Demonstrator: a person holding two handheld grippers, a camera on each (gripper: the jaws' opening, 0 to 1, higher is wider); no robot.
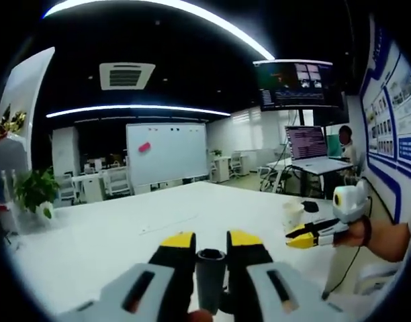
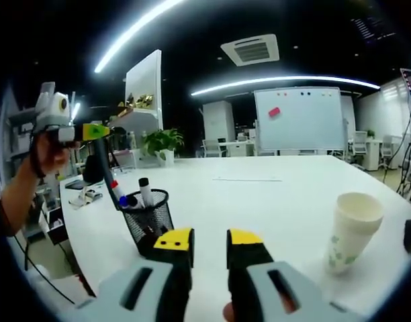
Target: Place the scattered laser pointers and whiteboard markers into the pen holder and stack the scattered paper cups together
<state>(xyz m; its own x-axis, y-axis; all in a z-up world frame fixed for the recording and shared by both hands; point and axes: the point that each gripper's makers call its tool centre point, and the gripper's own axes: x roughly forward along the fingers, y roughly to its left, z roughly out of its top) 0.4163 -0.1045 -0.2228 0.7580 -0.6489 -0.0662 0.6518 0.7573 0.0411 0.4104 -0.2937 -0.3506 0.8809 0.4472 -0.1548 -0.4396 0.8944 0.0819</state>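
The surface (image 2: 272, 201) is plain white, and the paper cup (image 2: 348, 231) at 4 o'clock in the right gripper view is cream with a faint green print low on its wall. The pen holder (image 2: 149, 221) is black wire mesh, holding markers (image 2: 146, 191) with black, red and blue caps. Both the left gripper (image 1: 211, 243) and the right gripper (image 2: 210, 241) have black jaws tipped in yellow on grey bodies, and the pen (image 1: 210, 285) between the left jaws is dark grey.

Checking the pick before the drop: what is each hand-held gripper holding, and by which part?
The left hand-held gripper grips a dark marker near its upper end, hanging over the pen holder. The right hand-held gripper holds nothing.
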